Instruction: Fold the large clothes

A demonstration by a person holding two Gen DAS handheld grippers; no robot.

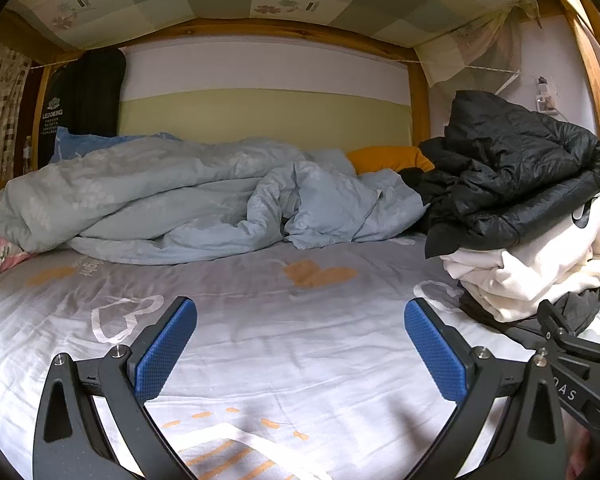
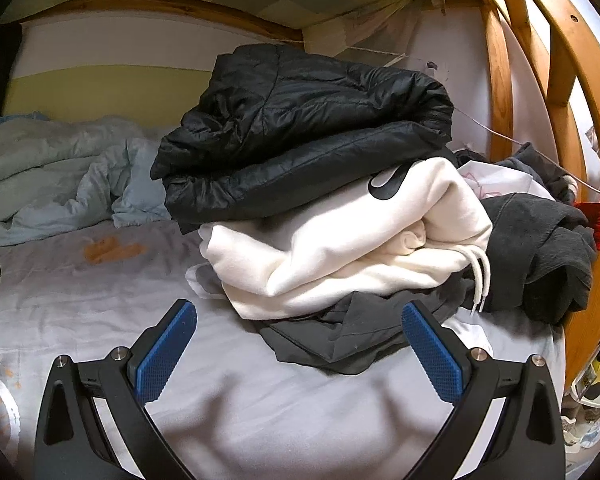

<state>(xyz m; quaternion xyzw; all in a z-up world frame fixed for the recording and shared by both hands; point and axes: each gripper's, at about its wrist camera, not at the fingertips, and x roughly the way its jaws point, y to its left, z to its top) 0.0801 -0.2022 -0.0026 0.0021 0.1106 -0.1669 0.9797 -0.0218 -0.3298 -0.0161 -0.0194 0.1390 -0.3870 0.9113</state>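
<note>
A pile of clothes sits on the right side of the bed. On top lies a black puffer jacket point(image 2: 300, 128) point(image 1: 516, 168), under it a white hoodie point(image 2: 340, 248) point(image 1: 540, 264) with a black logo, and at the bottom a dark grey garment point(image 2: 340, 340). My right gripper point(image 2: 299, 316) is open, low over the sheet, just in front of the grey garment's edge. My left gripper point(image 1: 300, 312) is open over the bare sheet point(image 1: 260, 320), with nothing between its fingers. The right gripper's black frame point(image 1: 572, 352) shows at the lower right of the left wrist view.
A crumpled light-blue duvet point(image 1: 180, 196) lies across the back of the bed, with an orange pillow point(image 1: 388, 158) behind it. More dark clothes point(image 2: 540, 248) are heaped against the wooden bed rail point(image 2: 556, 80) on the right. A dark bag point(image 1: 80, 96) hangs at back left.
</note>
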